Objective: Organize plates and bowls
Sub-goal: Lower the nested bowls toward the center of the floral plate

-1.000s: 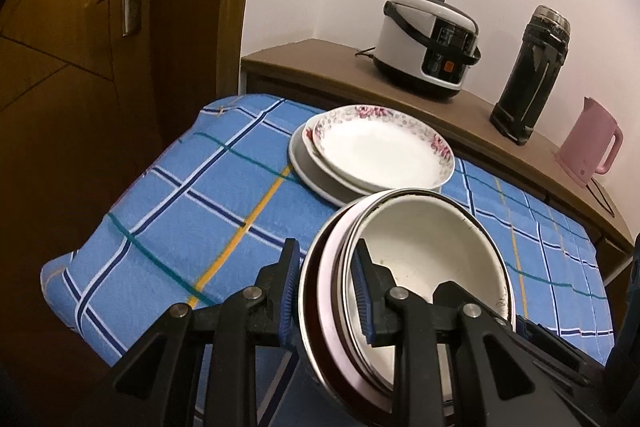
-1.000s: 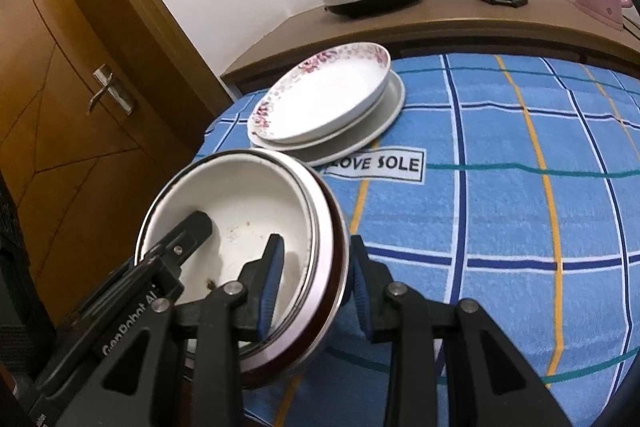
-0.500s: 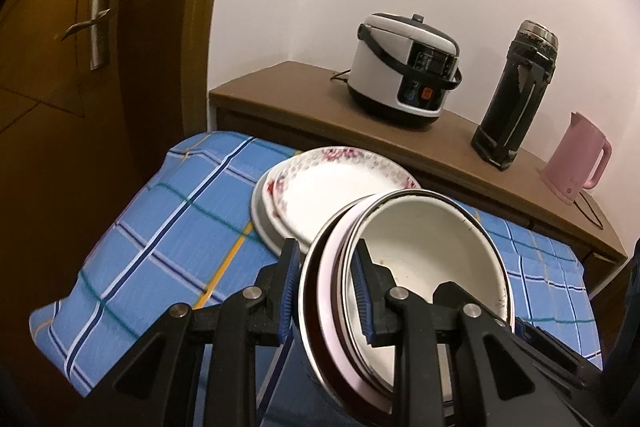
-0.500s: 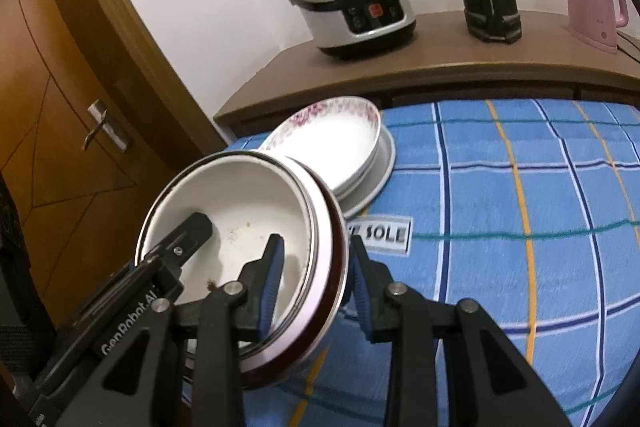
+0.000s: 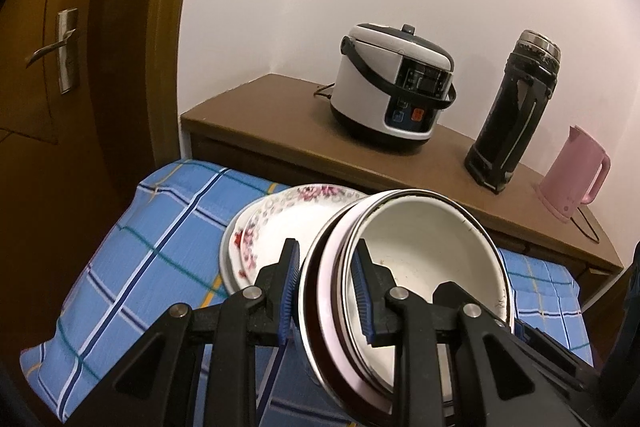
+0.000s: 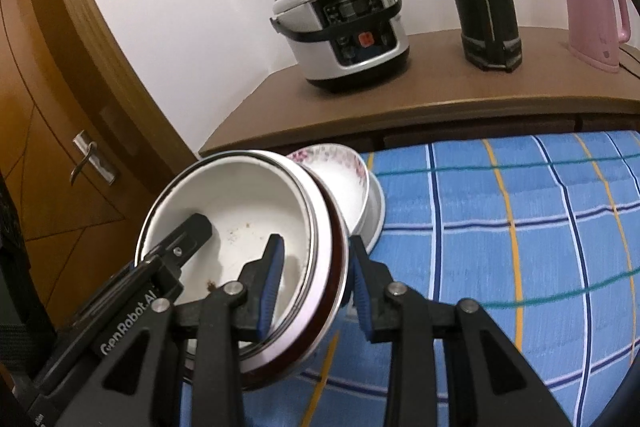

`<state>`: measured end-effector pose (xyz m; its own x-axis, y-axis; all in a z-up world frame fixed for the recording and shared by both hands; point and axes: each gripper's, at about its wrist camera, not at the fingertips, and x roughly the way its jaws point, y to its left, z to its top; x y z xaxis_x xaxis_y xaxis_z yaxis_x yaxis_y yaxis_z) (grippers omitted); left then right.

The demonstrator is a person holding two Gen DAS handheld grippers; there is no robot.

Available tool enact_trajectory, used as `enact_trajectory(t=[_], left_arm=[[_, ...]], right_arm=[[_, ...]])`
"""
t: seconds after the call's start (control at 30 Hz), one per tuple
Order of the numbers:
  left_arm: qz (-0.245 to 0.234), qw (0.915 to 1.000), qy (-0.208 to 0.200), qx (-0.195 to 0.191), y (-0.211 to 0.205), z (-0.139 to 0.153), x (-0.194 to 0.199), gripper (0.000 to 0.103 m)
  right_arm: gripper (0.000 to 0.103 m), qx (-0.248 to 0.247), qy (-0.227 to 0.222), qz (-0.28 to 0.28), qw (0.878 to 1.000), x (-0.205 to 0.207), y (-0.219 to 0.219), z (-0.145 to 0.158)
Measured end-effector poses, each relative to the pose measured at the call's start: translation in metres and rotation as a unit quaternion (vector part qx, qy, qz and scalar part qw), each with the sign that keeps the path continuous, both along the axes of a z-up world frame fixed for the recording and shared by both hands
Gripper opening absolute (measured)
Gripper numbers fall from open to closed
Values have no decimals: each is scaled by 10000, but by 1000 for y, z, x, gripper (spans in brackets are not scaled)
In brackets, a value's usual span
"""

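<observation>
Both grippers hold one stack of nested bowls (image 5: 424, 267) in the air over the blue checked tablecloth (image 5: 160, 239). The top bowl is white with brown specks inside; pink and dark brown rims show beneath it. My left gripper (image 5: 326, 291) is shut on the stack's left rim. My right gripper (image 6: 314, 283) is shut on the stack's right rim (image 6: 320, 227). Behind the stack, a flowered plate (image 5: 288, 215) lies on a plain white plate on the cloth; it also shows in the right wrist view (image 6: 340, 175).
A wooden sideboard (image 5: 280, 115) behind the table carries a rice cooker (image 5: 392, 91), a black thermos (image 5: 512, 115) and a pink kettle (image 5: 572, 179). A brown door with a metal handle (image 5: 60, 51) stands at the left.
Both grippers have lifted the bowl stack higher and carried it toward the plates. The stack now overlaps the flowered plate in both views.
</observation>
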<state>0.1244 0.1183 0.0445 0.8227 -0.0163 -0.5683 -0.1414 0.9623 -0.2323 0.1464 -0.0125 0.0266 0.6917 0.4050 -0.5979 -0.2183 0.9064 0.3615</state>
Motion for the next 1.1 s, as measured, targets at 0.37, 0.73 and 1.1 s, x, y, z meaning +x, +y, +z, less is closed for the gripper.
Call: enact_trajectory(t=[0.37, 0.73, 1.1], left_arm=[[-36, 10000, -19, -68, 4, 2, 38, 29], [-111, 9999, 9, -76, 8, -5, 70, 28], [-105, 9997, 131, -174, 16, -23, 92, 28]], right_arm=[[33, 6, -67, -113, 9999, 36, 2, 4], [33, 37, -30, -221, 9997, 69, 5, -2], [33, -9, 85, -285, 9996, 93, 9, -18]])
